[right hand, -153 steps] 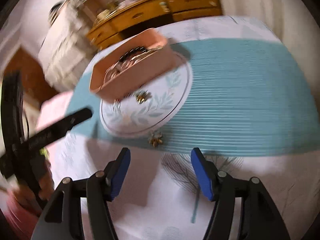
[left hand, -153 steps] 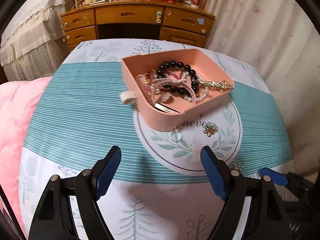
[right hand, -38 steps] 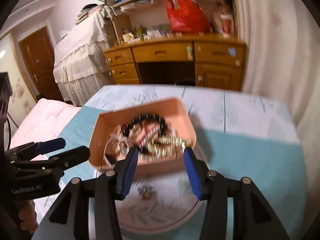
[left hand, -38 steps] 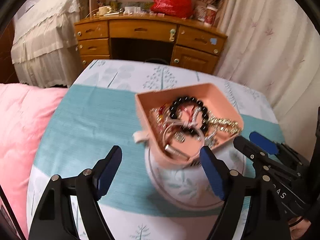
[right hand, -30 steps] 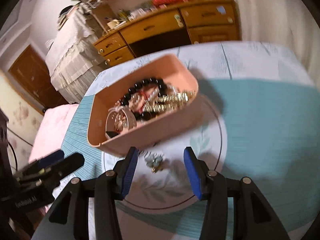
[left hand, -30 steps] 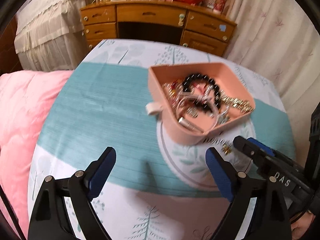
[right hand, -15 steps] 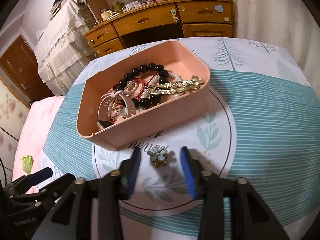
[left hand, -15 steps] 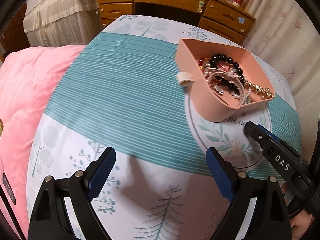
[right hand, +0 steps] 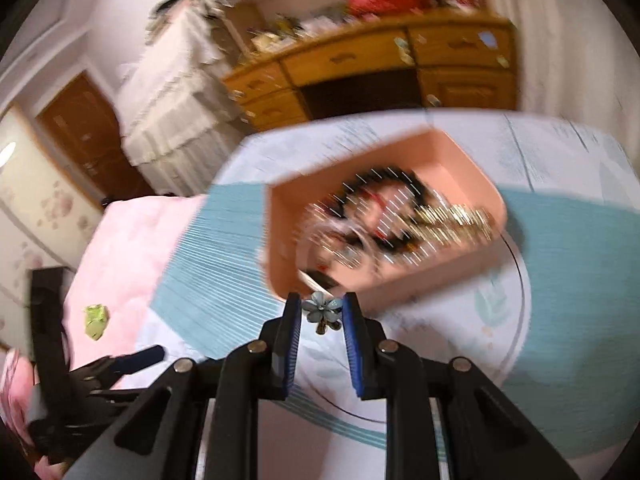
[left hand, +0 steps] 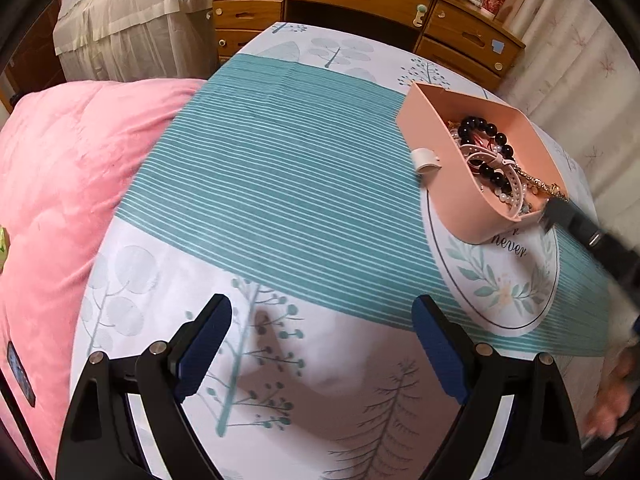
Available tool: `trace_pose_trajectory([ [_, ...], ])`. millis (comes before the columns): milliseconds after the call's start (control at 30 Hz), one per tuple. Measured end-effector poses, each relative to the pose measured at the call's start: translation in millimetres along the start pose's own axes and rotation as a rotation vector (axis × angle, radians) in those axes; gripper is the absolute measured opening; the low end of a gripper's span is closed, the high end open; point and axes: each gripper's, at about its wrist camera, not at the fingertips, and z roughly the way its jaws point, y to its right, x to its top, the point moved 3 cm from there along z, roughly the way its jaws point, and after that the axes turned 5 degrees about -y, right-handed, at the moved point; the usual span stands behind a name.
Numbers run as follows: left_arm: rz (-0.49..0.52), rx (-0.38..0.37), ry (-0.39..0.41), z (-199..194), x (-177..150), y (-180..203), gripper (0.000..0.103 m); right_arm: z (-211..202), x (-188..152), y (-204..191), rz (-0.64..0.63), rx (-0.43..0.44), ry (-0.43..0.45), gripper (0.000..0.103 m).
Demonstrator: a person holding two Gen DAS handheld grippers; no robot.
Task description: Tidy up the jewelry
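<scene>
Right tongs [right hand: 322, 316] are clenched on a small blue-grey flower brooch [right hand: 322, 307], lifted just short of the pink tray [right hand: 280, 240]; my left tongs [left hand: 320, 344] hang released over the tablecloth [left hand: 260, 184]. That tray holds a black bead bracelet [left hand: 486, 140], pearls and a gold chain. I judge the brooch the last loose piece.

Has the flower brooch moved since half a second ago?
Yes. The flower brooch lay on the cloth's round print below the pink tray; now the right tongs pinch it, level with the tray's near wall.
</scene>
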Motion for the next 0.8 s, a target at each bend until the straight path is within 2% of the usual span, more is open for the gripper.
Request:
trace_pose_trajectory([
  [167,0.016,-0.02,0.016,-4,0,-14,0.09,-16,18,-25,-0.109,-0.063,0.127,0.021],
  [267,0.036,-0.032,0.002,-12,0,-25,0.09,-12,29,-34,-0.14,-0.155,0.127,0.022],
  [333,0.067,-0.034,0.003,-25,2,-31,0.09,-9,34,-36,-0.125,-0.231,0.097,0.027],
  [367,0.084,-0.032,0.009,-32,3,-33,0.09,-11,37,-37,-0.103,-0.255,0.094,0.033],
  [433,0.133,-0.037,0.048,-52,4,-40,0.09,-19,37,-38,-0.063,-0.265,0.118,0.04],
  [467,0.15,-0.027,0.072,-60,3,-45,0.09,-25,35,-40,-0.03,-0.271,0.132,0.048],
  [500,0.158,-0.015,0.085,-65,2,-49,0.09,-29,29,-40,0.007,-0.289,0.129,0.06],
  [567,0.175,0.008,0.104,-77,-1,-57,0.09,-33,13,-39,0.065,-0.334,0.092,0.074],
  [600,0.183,0.003,0.107,-81,-4,-61,0.09,-35,2,-38,0.09,-0.349,0.063,0.077],
  [700,0.242,-0.054,0.106,-91,-18,-68,0.09,-37,-46,-34,0.182,-0.37,-0.076,0.077],
  [800,0.33,-0.102,0.057,-101,-40,-66,0.09,-41,-96,-31,0.256,-0.397,-0.224,0.08],
])
